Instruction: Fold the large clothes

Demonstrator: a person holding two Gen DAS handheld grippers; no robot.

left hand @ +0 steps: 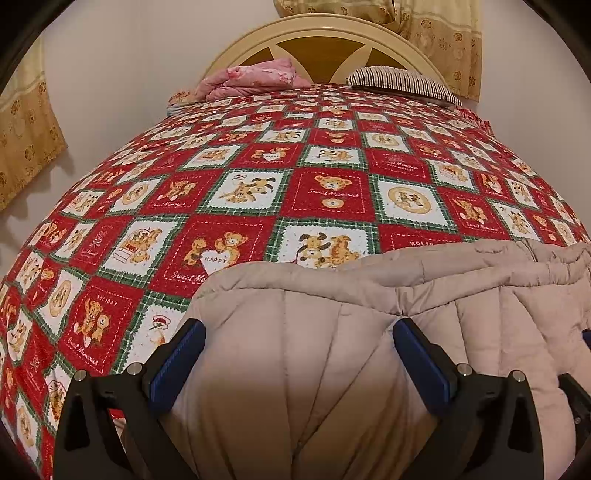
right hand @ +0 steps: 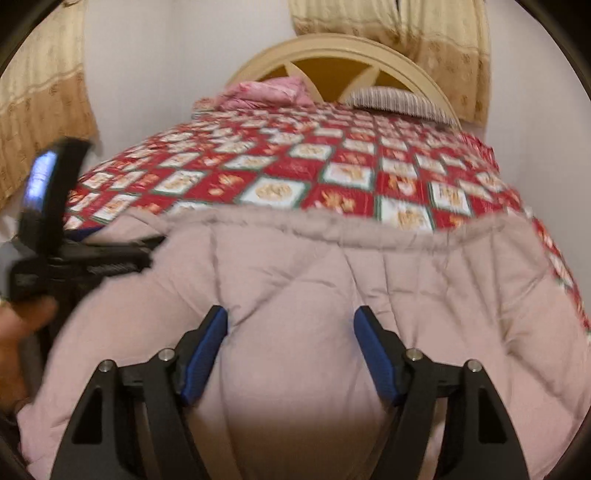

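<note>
On bed [left hand: 258, 177]: quilted coat [left hand: 332, 332] bunched, folding barely begun; left gripper [left hand: 299, 354] and right gripper [right hand: 291, 354] jaws spread, straddling fabric.

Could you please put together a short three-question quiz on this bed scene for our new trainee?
1. True or false: the quilted beige garment lies at the near end of the bed.
2. What lies beside the striped pillow at the headboard? A) pink bedding B) a green towel C) a book
3. What pattern does the bedspread carry?

Key:
1. True.
2. A, the pink bedding.
3. Red and white squares with teddy bears.
</note>
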